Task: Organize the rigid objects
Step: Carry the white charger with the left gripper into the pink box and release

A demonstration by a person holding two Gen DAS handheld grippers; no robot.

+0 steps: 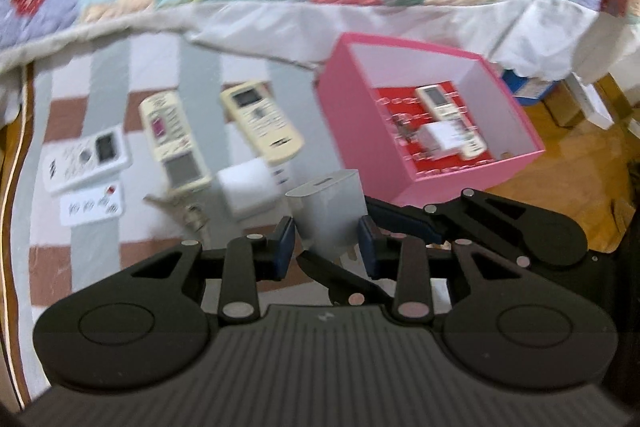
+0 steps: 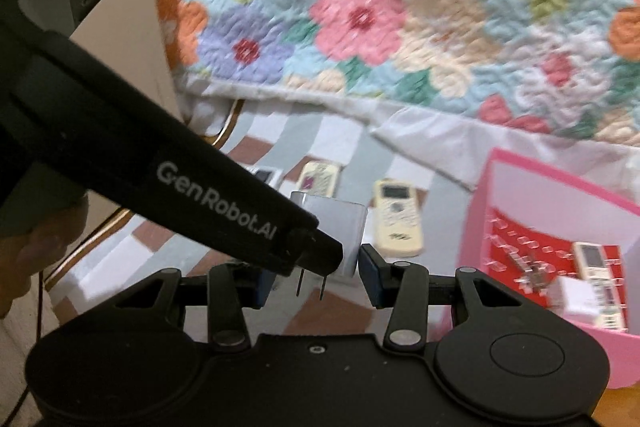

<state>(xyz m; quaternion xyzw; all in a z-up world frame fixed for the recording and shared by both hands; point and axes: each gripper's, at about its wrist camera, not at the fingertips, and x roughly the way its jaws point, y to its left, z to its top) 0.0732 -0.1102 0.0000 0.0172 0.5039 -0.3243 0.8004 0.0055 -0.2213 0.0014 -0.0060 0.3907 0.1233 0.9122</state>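
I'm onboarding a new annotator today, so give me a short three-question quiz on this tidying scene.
1. True or false: the pink box is empty.
2. What does the left gripper hold? A) a remote B) a white wall charger C) keys
3. Fill in: the floor of the box is lined in ___.
Key: 1 false, a cream remote and a small white adapter lie inside. 2 B, and the right gripper grips the same charger. 3 red.
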